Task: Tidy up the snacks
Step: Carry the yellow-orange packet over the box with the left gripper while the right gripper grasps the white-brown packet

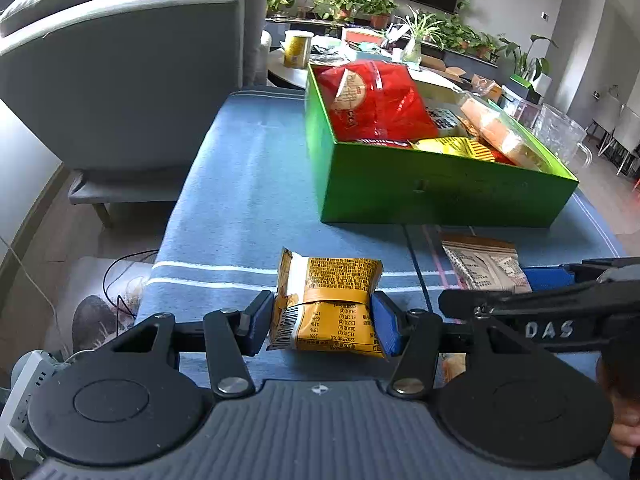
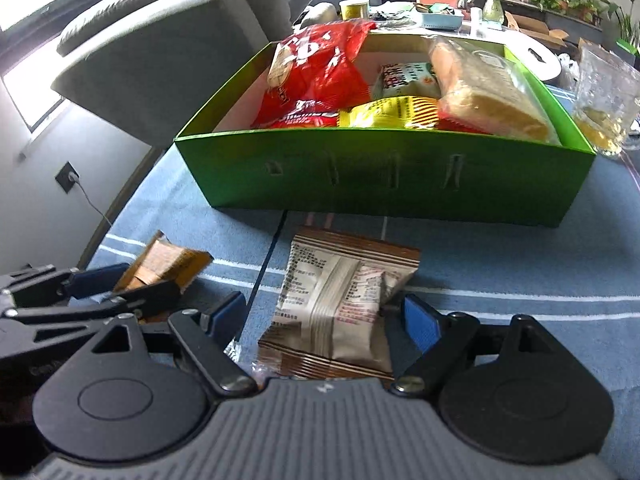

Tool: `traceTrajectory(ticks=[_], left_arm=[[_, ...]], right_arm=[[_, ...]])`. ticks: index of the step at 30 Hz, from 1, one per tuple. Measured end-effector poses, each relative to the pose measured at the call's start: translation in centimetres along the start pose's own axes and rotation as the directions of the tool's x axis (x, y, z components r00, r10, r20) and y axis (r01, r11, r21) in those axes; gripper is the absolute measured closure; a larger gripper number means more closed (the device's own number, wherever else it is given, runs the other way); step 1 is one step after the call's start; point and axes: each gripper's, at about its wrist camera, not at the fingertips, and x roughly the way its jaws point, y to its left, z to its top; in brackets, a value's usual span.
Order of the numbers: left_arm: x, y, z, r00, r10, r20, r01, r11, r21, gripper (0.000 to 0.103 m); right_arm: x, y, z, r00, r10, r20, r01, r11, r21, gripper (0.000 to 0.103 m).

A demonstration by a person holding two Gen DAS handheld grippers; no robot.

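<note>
A yellow snack packet (image 1: 332, 300) sits between the blue pads of my left gripper (image 1: 322, 312), which is shut on its two sides just above the blue striped cloth. The same packet (image 2: 168, 264) shows in the right wrist view at the left. A brown-and-white snack packet (image 2: 340, 300) lies flat on the cloth, and my right gripper (image 2: 320, 312) straddles it, open, with a gap at its left pad. Behind both stands the green box (image 1: 440, 196) (image 2: 380, 176), holding a red bag (image 2: 316, 76), a yellow packet and wrapped bread.
A grey sofa (image 1: 120, 80) stands to the left past the cloth's edge. A clear glass pitcher (image 2: 604, 92) stands right of the box. Behind are a round table with a yellow can (image 1: 297, 49) and potted plants. Cables lie on the floor at left.
</note>
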Motion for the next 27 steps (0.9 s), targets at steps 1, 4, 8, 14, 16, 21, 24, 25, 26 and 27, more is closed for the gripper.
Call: traceTrajectory(ticks=[1,4,8,14,16,21,24,25,26,27], left_arm=[[-0.1,0.0,0.0,1.0,0.0,0.003,0.0,1.0,-0.001,0.053],[-0.2,0.0,0.1,1.0,-0.005,0.005,0.005,1.0,0.001,0.053],[-0.4,-0.3,0.2,1.0,-0.015,0.011,0.015,1.0,0.005,0.053],[-0.7,-1.2,0.5,0.999,-0.039,0.021,0.039,0.999,0.013,0.053],[-0.9,-1.6,0.7,0.998,-0.049,0.026,0.048,0.999,0.019,0.053],[-1.5,-2.2,1.1,0.997,-0.061,0.044,0.06,0.998,0.027,0.053],[-1.7,-2.6,1.4,0.996,-0.071,0.049,0.07,0.997,0.025,0.053],[-1.8,-2.7,1.5,0.996,-0.075,0.051,0.074,0.997,0.025,0.053],[-2.0,-2.8,1.6,0.996,-0.078,0.054,0.076,0.997,0.026,0.053],[-2.1,-2.9,1.7,0.995,-0.08,0.058,0.078,0.997,0.027,0.053]], right_arm=[[0.0,0.1,-0.1,1.0,-0.007,0.002,0.007,1.0,-0.014,0.047],[0.0,0.2,-0.4,1.0,-0.017,0.006,0.017,0.999,-0.051,0.047],[-0.6,-0.4,-0.6,0.998,-0.053,0.016,0.054,0.994,-0.09,0.048],[-2.1,-2.4,-0.8,0.999,-0.026,0.036,0.026,0.999,-0.02,0.048],[-2.9,-2.7,-0.9,0.998,0.0,0.055,0.001,1.0,0.0,0.048],[-4.5,-2.8,-0.8,0.995,0.026,0.099,-0.026,1.0,-0.001,0.048],[-5.3,-3.0,-0.5,0.991,0.041,0.126,-0.042,0.999,0.006,0.048],[-5.5,-3.2,-0.4,0.99,0.045,0.135,-0.047,0.999,0.011,0.048],[-5.7,-3.4,-0.3,0.989,0.047,0.143,-0.05,0.999,0.019,0.048],[-5.9,-3.5,-0.2,0.987,0.049,0.153,-0.053,0.998,0.027,0.048]])
